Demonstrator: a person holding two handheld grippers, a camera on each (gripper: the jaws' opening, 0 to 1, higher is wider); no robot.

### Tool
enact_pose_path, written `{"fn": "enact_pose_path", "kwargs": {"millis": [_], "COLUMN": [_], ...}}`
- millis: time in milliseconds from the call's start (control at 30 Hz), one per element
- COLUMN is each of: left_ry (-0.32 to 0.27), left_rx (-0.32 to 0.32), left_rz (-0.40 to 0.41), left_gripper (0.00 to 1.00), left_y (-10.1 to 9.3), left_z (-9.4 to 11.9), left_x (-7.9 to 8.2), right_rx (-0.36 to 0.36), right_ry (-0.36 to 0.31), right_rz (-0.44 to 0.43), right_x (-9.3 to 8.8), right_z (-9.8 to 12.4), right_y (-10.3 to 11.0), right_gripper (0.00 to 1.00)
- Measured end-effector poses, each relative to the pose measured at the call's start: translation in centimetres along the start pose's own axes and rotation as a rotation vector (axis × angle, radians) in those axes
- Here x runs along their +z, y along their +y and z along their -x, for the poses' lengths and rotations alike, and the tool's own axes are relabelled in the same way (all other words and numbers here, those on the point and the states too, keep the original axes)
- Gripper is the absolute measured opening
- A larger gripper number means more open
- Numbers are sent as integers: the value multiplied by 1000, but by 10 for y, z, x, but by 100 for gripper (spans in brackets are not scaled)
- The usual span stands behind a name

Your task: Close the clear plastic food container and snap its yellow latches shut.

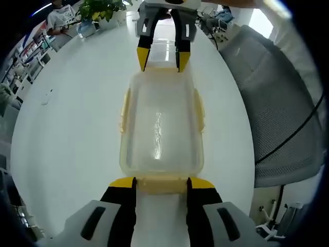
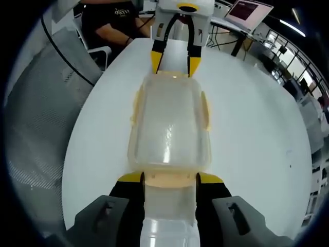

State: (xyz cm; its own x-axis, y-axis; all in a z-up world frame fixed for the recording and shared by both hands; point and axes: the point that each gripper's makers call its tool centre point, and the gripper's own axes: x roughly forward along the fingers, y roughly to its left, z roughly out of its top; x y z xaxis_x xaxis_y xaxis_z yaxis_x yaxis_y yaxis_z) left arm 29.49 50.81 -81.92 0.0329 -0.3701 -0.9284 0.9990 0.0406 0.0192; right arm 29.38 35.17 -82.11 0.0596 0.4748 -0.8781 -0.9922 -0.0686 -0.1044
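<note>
The left gripper (image 1: 161, 181) had its yellow-tipped fingers (image 1: 122, 182) spread apart at one short end of the clear container (image 1: 160, 128), against the yellow latch (image 1: 162, 185) there. The right gripper (image 2: 170, 178) stood the same way at the opposite end, fingers (image 2: 130, 178) also apart. The container lay with its lid on, on the white bench (image 1: 67, 134), with a grey mesh chair (image 1: 277, 103) beside the bench.

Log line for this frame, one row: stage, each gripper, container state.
stage: end latches | left gripper: open, astride near end latch | right gripper: open, astride opposite end latch | container: lid on, white table
</note>
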Motion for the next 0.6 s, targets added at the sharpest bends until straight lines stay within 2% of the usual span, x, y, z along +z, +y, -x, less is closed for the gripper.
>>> {"fn": "enact_pose_path", "kwargs": {"millis": [267, 600], "left_ry": [18, 23], "left_rx": [24, 37], "left_rz": [6, 3], "left_gripper": [33, 33], "left_y": [-3, -12], "left_z": [14, 18], "left_x": [11, 33], "right_rx": [-13, -23], "right_ry": [-34, -32], "right_rz": [28, 41], "right_x": [4, -6], "right_z": [17, 34], "right_y": [-1, 3], "right_gripper": [34, 34]}}
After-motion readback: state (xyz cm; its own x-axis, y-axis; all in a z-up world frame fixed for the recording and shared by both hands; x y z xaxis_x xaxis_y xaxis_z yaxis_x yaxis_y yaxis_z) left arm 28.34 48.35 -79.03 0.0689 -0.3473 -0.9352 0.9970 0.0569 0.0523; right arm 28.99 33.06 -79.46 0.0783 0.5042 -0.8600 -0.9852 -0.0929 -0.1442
